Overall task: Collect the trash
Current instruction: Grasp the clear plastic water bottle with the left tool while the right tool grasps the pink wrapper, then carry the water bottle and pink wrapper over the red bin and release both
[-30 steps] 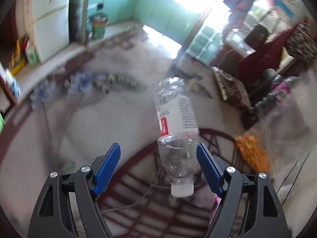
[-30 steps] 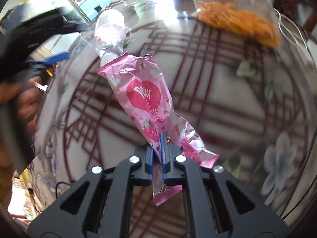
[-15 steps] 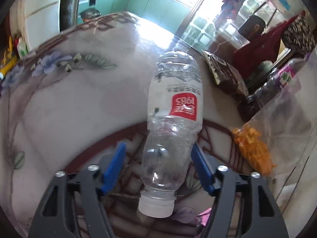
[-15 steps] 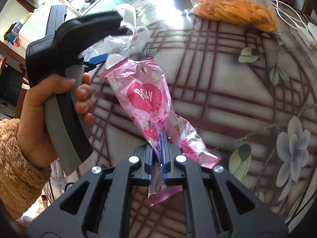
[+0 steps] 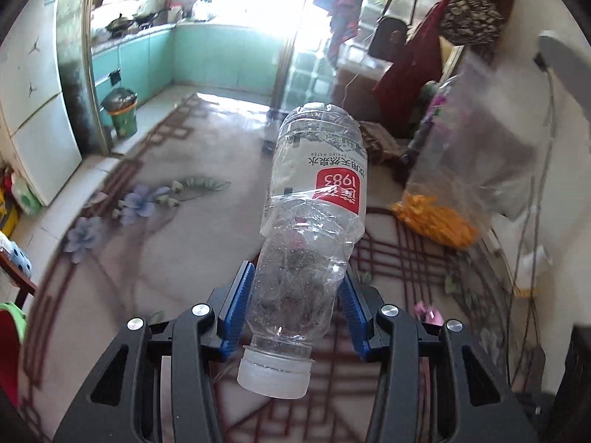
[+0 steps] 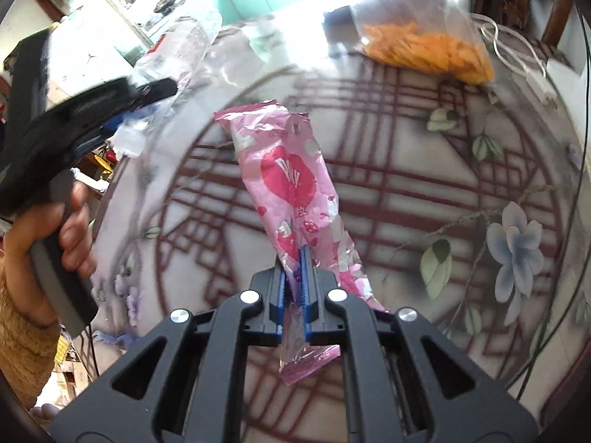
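Trash is in both grips: a crumpled clear plastic bottle (image 5: 310,229) with a red-and-white label sits between the blue pads (image 5: 236,313) of the left gripper (image 5: 295,313), white cap toward the camera and base pointing away, held clear above the table (image 5: 155,258). The jaws have just been closing and now press the bottle's lower body from both sides. In the right wrist view, the right gripper (image 6: 293,277) is clamped tight on a pink snack wrapper (image 6: 291,184) — the wrapper stretches forward from the pads, its short tail end hanging out behind them. The left gripper shows there too, blurred at the left edge, gripped by a hand (image 6: 55,229) with a fuzzy tan sleeve (image 6: 22,339). Below both lies the round table, patterned with dark red lattice lines and pale blue flowers under a glossy surface. On its far side rests a clear bag of orange snacks (image 6: 424,48), with a white cable (image 6: 524,62) just beside it.
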Demonstrator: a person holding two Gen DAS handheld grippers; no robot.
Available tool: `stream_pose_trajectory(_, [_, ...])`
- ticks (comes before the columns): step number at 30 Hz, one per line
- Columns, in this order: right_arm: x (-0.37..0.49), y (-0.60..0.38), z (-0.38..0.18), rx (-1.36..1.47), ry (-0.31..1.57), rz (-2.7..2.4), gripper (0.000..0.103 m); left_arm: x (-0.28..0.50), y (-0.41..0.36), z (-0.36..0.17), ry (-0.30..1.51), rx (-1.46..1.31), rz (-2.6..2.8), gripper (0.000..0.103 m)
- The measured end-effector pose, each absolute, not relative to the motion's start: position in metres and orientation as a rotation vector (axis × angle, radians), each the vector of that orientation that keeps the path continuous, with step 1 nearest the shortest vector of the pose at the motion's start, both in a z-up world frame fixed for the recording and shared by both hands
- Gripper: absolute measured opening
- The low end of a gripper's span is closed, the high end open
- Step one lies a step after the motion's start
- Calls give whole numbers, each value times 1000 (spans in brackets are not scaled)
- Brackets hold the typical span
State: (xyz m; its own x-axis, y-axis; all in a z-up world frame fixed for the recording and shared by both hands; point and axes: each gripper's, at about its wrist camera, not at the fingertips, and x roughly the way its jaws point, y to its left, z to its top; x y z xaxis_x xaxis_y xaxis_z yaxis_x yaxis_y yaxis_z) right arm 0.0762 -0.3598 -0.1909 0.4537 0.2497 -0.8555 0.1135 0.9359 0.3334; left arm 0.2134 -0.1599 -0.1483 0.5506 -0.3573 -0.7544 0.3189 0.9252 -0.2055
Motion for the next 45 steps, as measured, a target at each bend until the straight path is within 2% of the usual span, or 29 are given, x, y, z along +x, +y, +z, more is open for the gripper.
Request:
stream_pose_trajectory(9, [48, -274, -144, 263, 1047, 177, 7, 139, -56, -123, 940, -109, -340, 44])
stream_pose_trajectory(19, [41, -178, -115, 120, 1005, 236, 7, 86, 47, -124, 906, -187, -273, 44])
stream_pose_trajectory(27, [45, -115, -101, 65, 986, 217, 7, 79, 109, -117, 857, -190, -303, 44])
stream_pose_trajectory(45, [61, -4, -86, 27, 967, 189, 7, 105, 229, -129, 888, -231, -274, 44])
